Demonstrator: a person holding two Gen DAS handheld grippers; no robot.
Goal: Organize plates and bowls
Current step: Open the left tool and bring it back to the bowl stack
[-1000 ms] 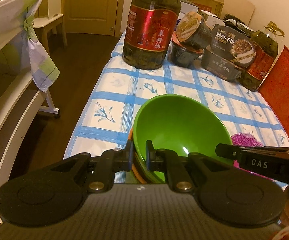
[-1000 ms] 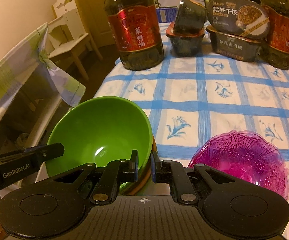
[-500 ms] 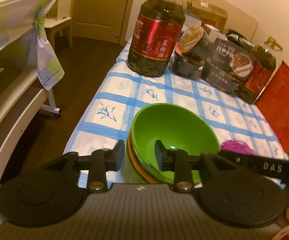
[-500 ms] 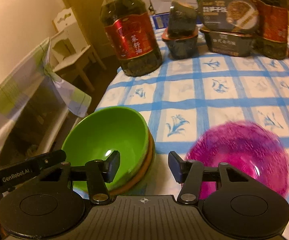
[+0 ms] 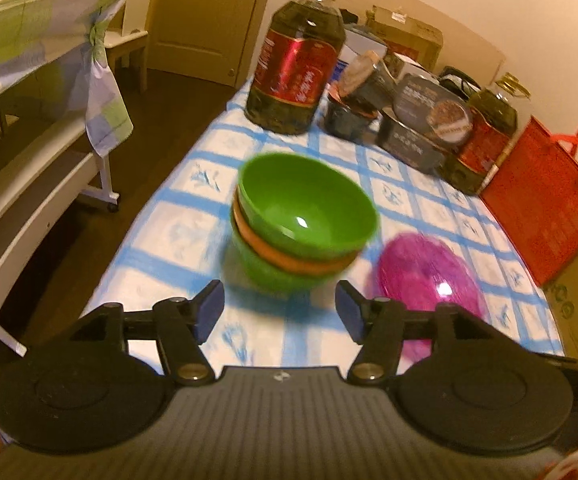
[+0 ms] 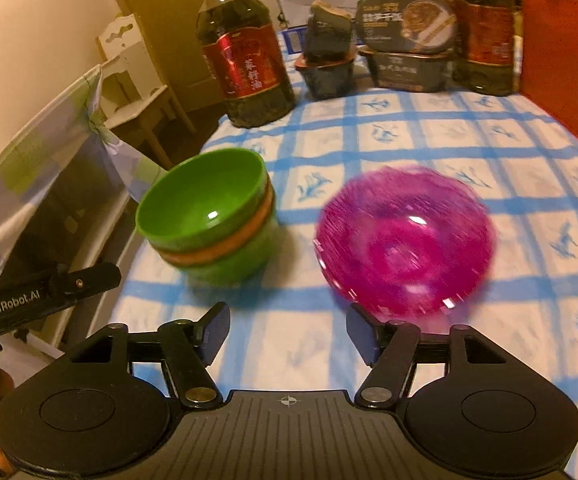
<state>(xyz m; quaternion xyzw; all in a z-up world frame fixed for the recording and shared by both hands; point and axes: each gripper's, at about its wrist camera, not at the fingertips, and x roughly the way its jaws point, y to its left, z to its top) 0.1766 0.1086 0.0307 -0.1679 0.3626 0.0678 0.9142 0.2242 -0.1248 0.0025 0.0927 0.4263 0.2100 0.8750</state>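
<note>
Both hand-held grippers (image 5: 280, 305) (image 6: 287, 328) gape empty; stacked bowls (image 5: 303, 224) sit upright, mouths upward.

Warm yellowish indoor light, kinda dim overall. Both views have motion blur: the green bowl stack (image 5: 305, 216) and the pink plate (image 6: 405, 240) just beside it look smeared, same for the blue-checked tablecloth (image 6: 429, 132) around them. Small glare spots sit inside the bowl and on the plate. Heavy fisheye bending beyond the tablecloth, with dark corners.
</note>
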